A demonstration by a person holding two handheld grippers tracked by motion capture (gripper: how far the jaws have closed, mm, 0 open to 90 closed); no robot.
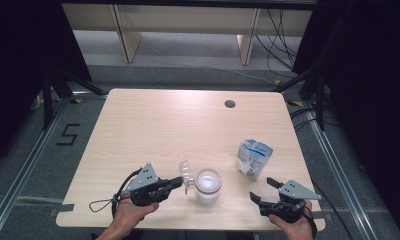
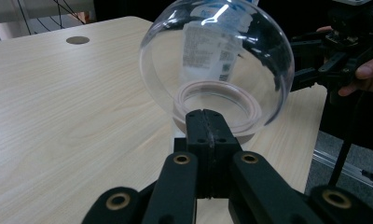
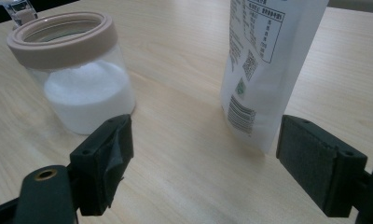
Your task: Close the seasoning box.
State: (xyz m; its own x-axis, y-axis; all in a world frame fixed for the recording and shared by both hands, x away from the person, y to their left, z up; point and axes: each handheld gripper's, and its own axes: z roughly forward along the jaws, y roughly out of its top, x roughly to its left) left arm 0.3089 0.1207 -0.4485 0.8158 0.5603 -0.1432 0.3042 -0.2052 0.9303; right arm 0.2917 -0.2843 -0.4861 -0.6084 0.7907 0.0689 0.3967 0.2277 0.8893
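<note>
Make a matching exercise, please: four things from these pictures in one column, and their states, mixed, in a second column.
1. clear lid
2. jar
3. pouch
4. right gripper

a. stands upright, untouched
b. jaws open, empty
c. pinched at its edge by the left gripper
d. open, with white powder inside

Pairs: 1-c, 2-d, 3-a, 4-b
</note>
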